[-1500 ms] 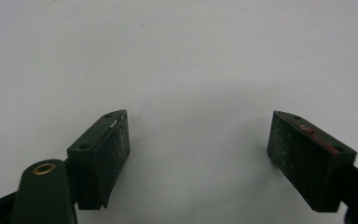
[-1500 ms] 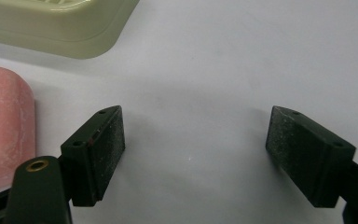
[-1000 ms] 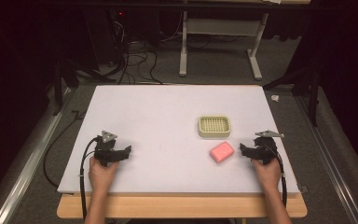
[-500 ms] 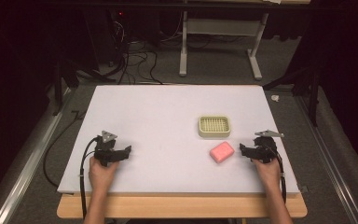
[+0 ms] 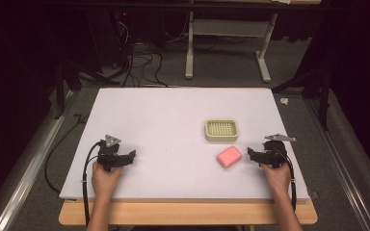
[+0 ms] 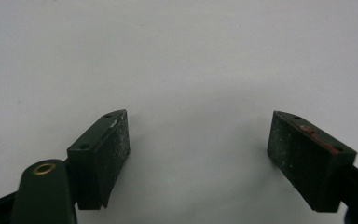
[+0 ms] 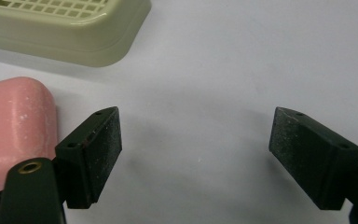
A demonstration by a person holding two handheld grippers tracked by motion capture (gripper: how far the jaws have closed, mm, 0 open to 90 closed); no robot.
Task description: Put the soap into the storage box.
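Note:
A pink soap bar [image 5: 229, 157] lies on the white table [image 5: 173, 120], just in front of a cream soap dish [image 5: 221, 130] with a grid top. My right gripper [image 5: 250, 155] rests on the table right of the soap, open and holding nothing. In the right gripper view the soap [image 7: 14, 126] sits beside the left jaw, outside the gap of the gripper [image 7: 196, 154], and the dish [image 7: 70, 28] lies beyond. My left gripper [image 5: 131, 156] rests at the front left, open over bare table [image 6: 182, 70], its jaws wide in the left gripper view [image 6: 196, 154].
The table's wooden front edge [image 5: 188, 214] runs below the hands. Cables [image 5: 139, 62] and a metal stand [image 5: 226, 48] sit on the floor beyond the far edge. A rail [image 5: 24, 173] runs along the left side.

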